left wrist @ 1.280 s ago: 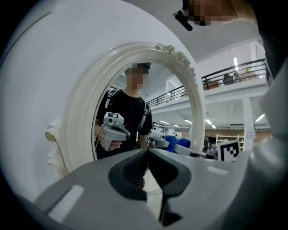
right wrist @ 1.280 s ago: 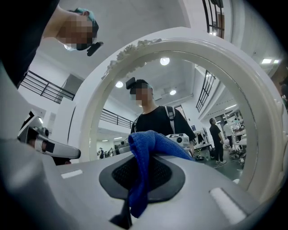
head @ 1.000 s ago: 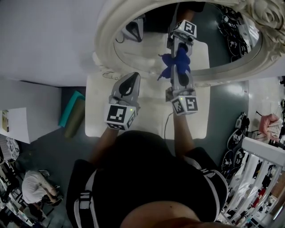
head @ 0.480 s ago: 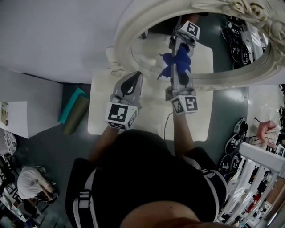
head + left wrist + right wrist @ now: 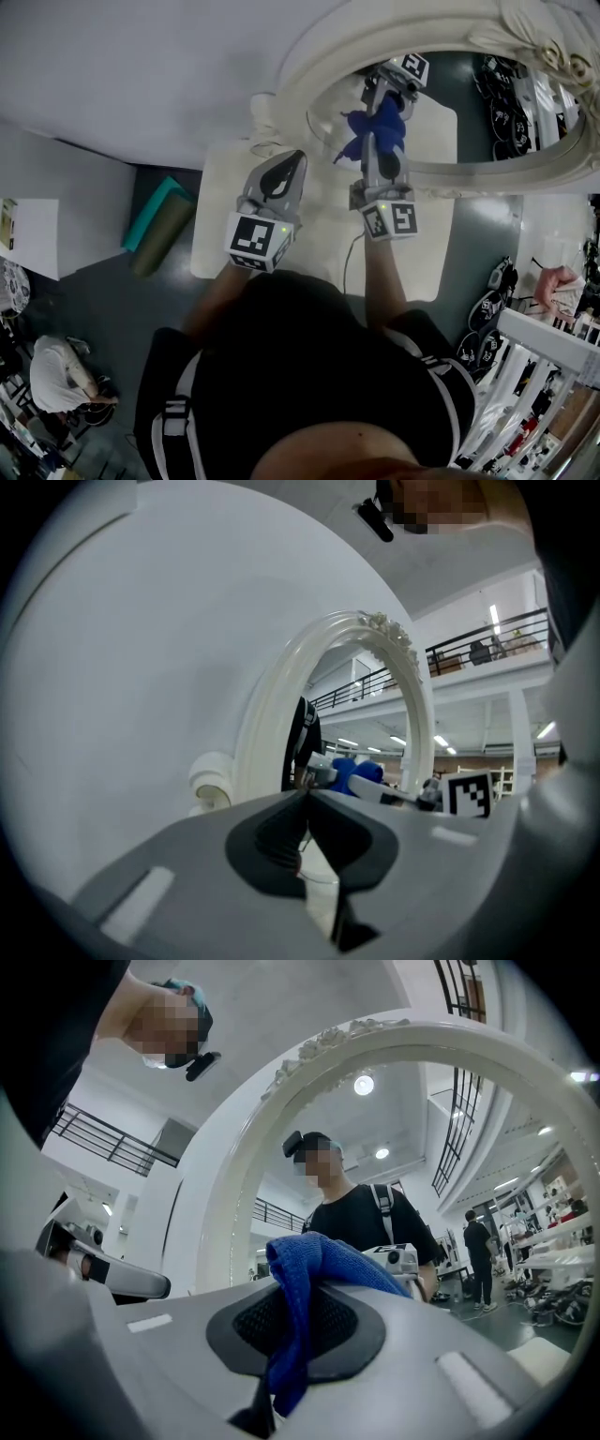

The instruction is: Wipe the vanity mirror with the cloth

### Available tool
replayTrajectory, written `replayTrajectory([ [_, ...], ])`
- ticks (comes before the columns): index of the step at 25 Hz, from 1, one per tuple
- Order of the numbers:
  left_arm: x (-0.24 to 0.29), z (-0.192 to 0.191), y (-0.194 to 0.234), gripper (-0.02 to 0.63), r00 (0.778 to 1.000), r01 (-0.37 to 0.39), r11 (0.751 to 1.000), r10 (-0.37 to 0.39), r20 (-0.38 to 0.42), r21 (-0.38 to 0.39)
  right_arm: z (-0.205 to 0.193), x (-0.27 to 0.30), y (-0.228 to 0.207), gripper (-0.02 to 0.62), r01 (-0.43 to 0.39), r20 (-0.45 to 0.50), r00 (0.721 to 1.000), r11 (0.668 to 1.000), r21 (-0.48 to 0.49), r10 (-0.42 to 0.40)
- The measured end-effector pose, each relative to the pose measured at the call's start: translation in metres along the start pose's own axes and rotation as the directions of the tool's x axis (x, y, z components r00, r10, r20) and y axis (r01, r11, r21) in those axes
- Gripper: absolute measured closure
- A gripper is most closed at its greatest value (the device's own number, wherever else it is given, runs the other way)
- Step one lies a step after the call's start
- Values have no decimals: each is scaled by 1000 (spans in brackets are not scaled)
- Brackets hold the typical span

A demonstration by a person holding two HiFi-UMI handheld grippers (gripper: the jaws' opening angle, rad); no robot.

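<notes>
The right tool (image 5: 373, 142) is clamped tight on a blue cloth (image 5: 382, 127) - the fabric bunches up out of its jaws and hangs down one side. It holds the cloth up at the glass of the vanity mirror (image 5: 450, 28), low on its left part, where cloth and reflection meet. The left tool (image 5: 286, 164) has its jaws closed together on nothing - it hovers just beside the mirror's white ornate frame, above the white table (image 5: 220, 244).
</notes>
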State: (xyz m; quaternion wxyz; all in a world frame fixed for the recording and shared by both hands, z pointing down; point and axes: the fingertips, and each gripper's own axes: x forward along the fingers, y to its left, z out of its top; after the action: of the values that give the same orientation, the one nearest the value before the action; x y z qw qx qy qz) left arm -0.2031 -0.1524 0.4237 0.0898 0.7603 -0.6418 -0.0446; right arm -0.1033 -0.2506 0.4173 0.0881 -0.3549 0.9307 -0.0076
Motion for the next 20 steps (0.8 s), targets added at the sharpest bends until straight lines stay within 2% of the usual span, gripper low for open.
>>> replayTrajectory([
  [3,-9,1,17,597,1000,-4,1000,4,0,-4,-2,11,17,569,-4,2,1000,1000,-2,4],
  [14,-18,3,39,597,1000,-20,1000,21,8,-8,-9,33,46,569,-52,-4,999,998,-22,51],
  [20,-23,11,36,597,1000,-24,1000,24,9,-3,-2,37,59,569,-72,-12,997,997,-36,72],
])
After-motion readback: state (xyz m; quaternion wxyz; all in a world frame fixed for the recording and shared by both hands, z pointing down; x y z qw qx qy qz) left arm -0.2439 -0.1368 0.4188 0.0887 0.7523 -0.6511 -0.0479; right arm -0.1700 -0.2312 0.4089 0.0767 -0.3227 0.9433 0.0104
